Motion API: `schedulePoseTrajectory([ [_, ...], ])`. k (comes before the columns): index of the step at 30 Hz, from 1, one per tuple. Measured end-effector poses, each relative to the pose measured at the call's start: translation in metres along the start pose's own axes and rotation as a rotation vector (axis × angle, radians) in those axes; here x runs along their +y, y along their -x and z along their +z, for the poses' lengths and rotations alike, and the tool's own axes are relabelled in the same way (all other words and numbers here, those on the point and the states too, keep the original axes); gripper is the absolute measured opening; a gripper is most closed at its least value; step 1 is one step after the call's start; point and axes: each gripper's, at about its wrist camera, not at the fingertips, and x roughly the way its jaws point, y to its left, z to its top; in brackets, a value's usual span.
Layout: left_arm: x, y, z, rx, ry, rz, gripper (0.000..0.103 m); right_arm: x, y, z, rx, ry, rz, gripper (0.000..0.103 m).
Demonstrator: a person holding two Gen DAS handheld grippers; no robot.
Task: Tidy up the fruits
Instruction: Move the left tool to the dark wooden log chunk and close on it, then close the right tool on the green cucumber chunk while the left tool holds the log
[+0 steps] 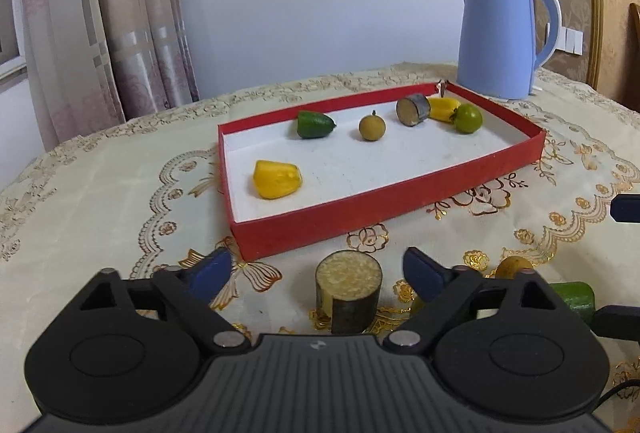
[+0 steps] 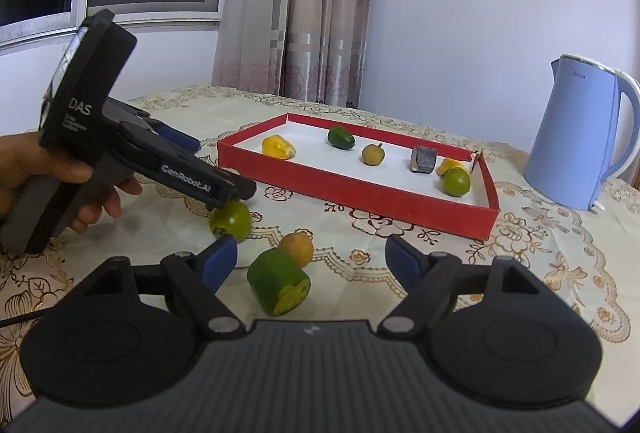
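Observation:
A red tray (image 1: 384,202) with a white floor holds several fruit pieces: a yellow piece (image 1: 277,178), a green piece (image 1: 314,125), a brown round fruit (image 1: 372,128), a dark cylinder (image 1: 413,109) and a green lime (image 1: 468,118). The tray also shows in the right wrist view (image 2: 360,189). My left gripper (image 1: 318,273) is open around a cut cylinder piece (image 1: 347,291) standing on the tablecloth. My right gripper (image 2: 310,260) is open, with a cut green piece (image 2: 279,282) and a brown round fruit (image 2: 297,249) between its fingers. A green lime (image 2: 231,220) lies under the left gripper's body (image 2: 160,163).
A blue kettle (image 1: 502,33) stands behind the tray at the right, also in the right wrist view (image 2: 580,137). An embroidered cloth (image 1: 100,193) covers the table. Curtains (image 1: 104,13) and a wall lie behind. A green piece (image 1: 574,297) lies at the right.

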Motion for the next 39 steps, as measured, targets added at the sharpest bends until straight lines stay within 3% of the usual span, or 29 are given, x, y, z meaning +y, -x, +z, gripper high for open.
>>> schedulePoseTrajectory([
  [6, 0.003, -0.007, 0.0, 0.026, 0.036, -0.022, 0.076, 0.001, -0.001, -0.001, 0.003, 0.004, 0.002, 0.081],
  [11, 0.007, -0.013, -0.001, 0.049, 0.087, -0.078, 0.042, 0.001, -0.001, -0.002, 0.002, 0.005, -0.004, 0.082],
  [14, 0.008, -0.013, -0.002, 0.045, 0.098, -0.105, 0.033, 0.002, -0.001, -0.002, 0.002, 0.011, -0.009, 0.083],
  [22, 0.014, -0.009, -0.007, 0.008, 0.138, -0.131, 0.033, 0.007, -0.005, -0.002, 0.018, 0.039, -0.035, 0.083],
  [28, 0.016, 0.002, -0.006, -0.06, 0.124, -0.028, 0.033, 0.015, -0.012, -0.001, 0.06, 0.056, -0.01, 0.082],
  [33, 0.016, 0.007, -0.005, -0.087, 0.108, -0.001, 0.033, 0.02, -0.025, -0.001, 0.125, 0.064, 0.011, 0.063],
  [37, 0.015, 0.008, -0.005, -0.089, 0.103, -0.005, 0.034, 0.017, -0.029, -0.001, 0.141, 0.052, 0.001, 0.059],
  [39, 0.015, 0.008, -0.005, -0.089, 0.102, -0.01, 0.034, 0.017, -0.03, -0.001, 0.149, 0.053, 0.018, 0.052],
])
